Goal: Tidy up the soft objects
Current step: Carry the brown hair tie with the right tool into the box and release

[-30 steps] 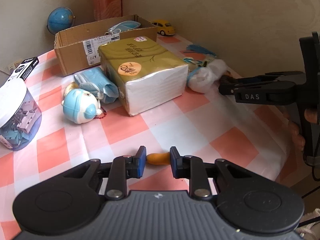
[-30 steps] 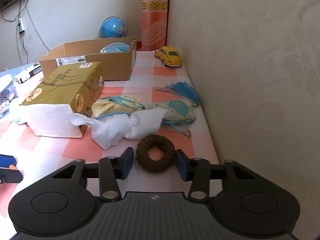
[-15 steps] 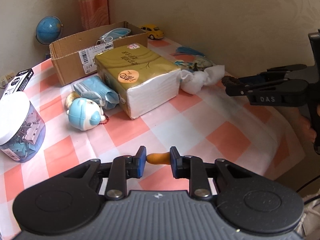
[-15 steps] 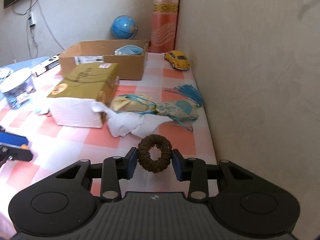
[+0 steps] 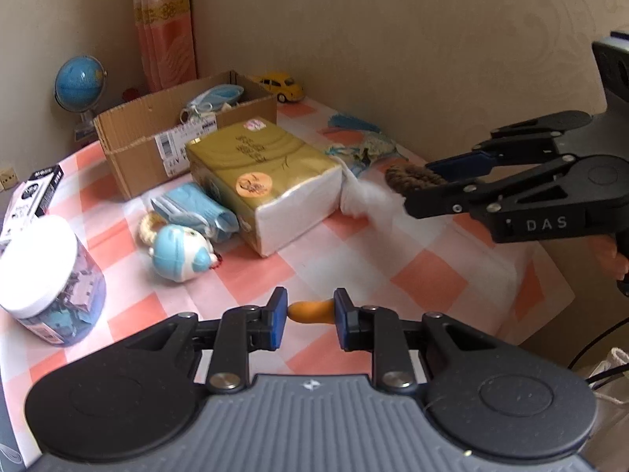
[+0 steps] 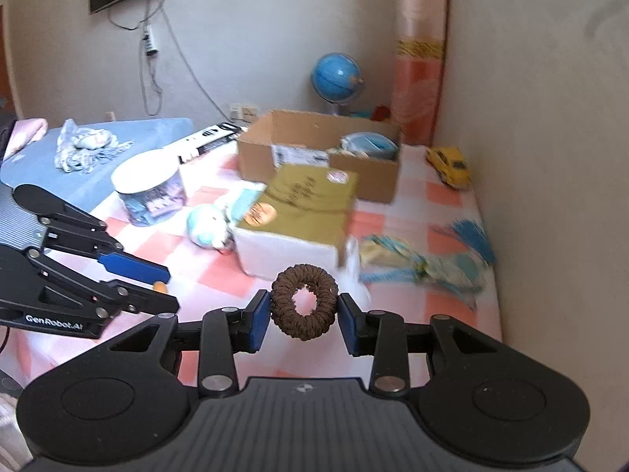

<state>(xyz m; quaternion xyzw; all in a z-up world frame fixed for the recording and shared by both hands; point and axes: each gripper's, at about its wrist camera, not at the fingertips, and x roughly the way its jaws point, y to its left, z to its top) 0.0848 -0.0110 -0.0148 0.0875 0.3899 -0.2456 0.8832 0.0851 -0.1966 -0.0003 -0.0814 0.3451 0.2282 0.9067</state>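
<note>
My right gripper (image 6: 303, 302) is shut on a brown knitted scrunchie (image 6: 284, 295) and holds it upright above the checked tablecloth; from the left wrist view, the right gripper (image 5: 416, 185) comes in at the right with the scrunchie (image 5: 409, 176) in its tips. My left gripper (image 5: 309, 303) is shut on a small orange soft piece (image 5: 310, 312) held over the table's near side. An open cardboard box (image 5: 157, 129) with blue face masks (image 5: 214, 98) stands at the back.
A gold tissue pack (image 5: 255, 165) lies mid-table, with loose blue masks (image 5: 192, 208) and a blue-white plush toy (image 5: 177, 257) to its left. A white cloth (image 5: 361, 196) and tasselled sachets (image 6: 424, 267) lie by the wall. A lidded jar (image 5: 43, 279), yellow toy car (image 5: 281, 84) and globe (image 5: 78, 82) stand around.
My right gripper closed on the scrunchie and lifted it off the table, swinging left. My left gripper rose a little with the orange piece still held.
</note>
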